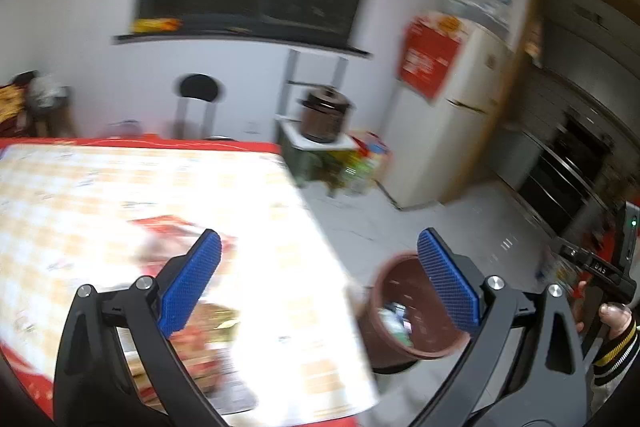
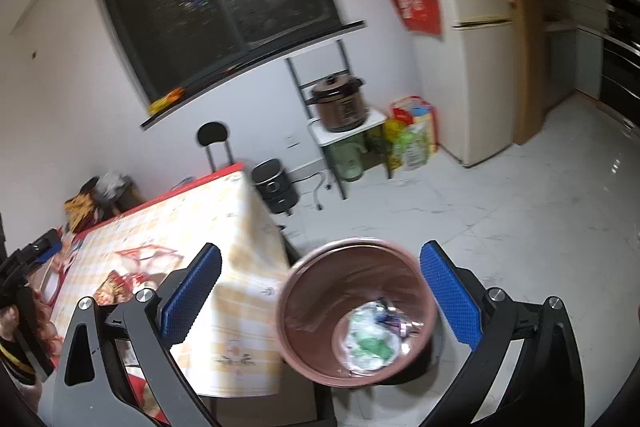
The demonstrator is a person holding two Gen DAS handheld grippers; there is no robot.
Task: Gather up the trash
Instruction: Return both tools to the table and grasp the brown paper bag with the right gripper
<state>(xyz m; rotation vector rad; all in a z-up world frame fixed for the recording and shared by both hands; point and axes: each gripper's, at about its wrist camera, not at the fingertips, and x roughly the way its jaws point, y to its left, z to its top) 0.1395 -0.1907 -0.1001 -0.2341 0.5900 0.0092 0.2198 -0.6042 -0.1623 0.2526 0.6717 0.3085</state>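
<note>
A brown round bin (image 2: 356,311) stands on the floor beside the table's corner, with crumpled white and green wrappers (image 2: 372,339) at its bottom. My right gripper (image 2: 320,291) hovers above it, open, nothing between its blue pads. In the left wrist view the same bin (image 1: 408,311) shows low right, partly behind a blue pad. My left gripper (image 1: 320,283) hangs open over the table's edge, empty. Blurred red and yellow packets (image 1: 200,331) lie on the checked tablecloth (image 1: 120,187) under the left finger.
A white fridge (image 2: 476,67) stands at the right wall. A brown cooker (image 2: 340,103) sits on a small shelf, bags (image 2: 412,135) beside it. A black appliance (image 2: 276,187) is on the floor by the table. A black-seated stool (image 2: 214,139) stands behind the table.
</note>
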